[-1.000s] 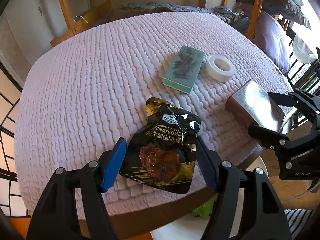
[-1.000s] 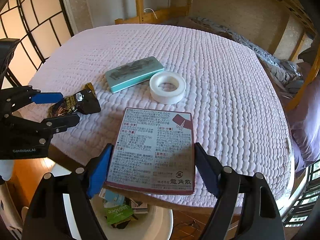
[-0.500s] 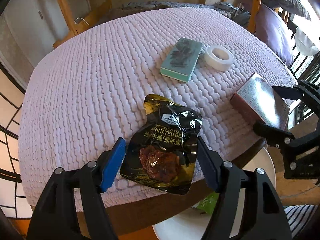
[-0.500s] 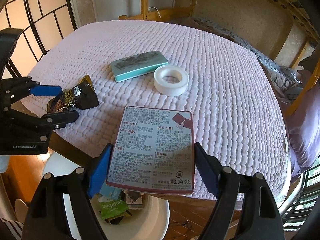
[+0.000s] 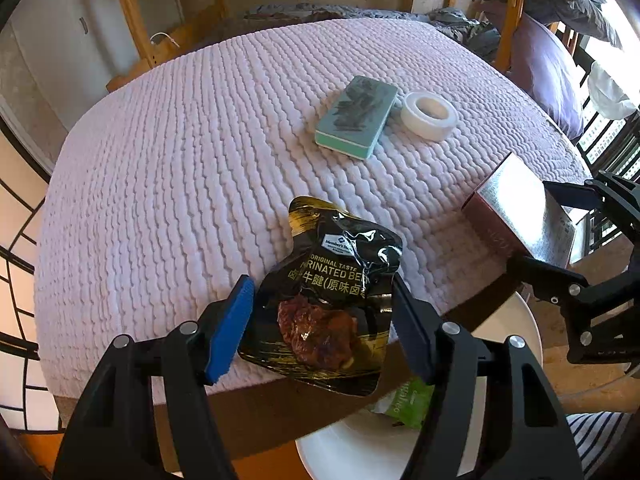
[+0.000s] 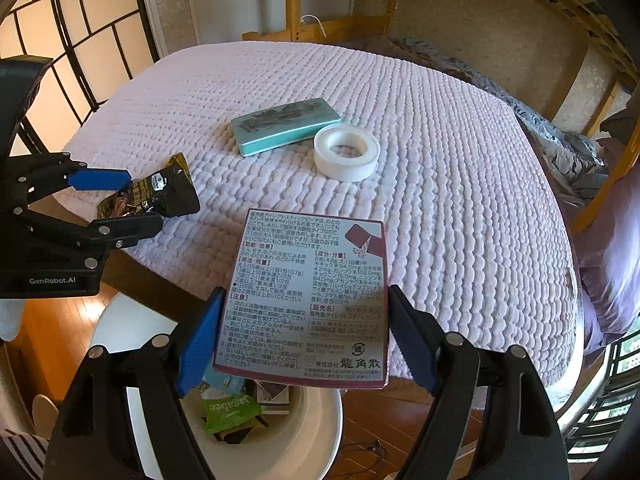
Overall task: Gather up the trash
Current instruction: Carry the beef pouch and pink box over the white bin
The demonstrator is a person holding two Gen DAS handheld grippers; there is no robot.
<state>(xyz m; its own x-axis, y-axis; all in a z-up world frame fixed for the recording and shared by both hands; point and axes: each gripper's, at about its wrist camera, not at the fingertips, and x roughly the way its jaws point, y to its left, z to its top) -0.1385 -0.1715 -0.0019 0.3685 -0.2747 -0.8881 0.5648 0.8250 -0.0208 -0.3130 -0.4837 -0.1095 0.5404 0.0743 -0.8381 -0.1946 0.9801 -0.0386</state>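
My left gripper is shut on a black beef snack pouch and holds it over the near edge of the table; the pouch also shows in the right wrist view. My right gripper is shut on a flat medicine box with Japanese print, held above the white trash bin. The box shows in the left wrist view at the right. The bin lies below the table edge and holds a green wrapper and other trash.
A round table under a pink quilted cover carries a teal tin and a white tape roll. The tin and the roll also show in the right wrist view. A bed with wooden posts stands behind.
Both grippers have drawn back and risen a little from the table with their loads. The bin shows more fully beneath them.
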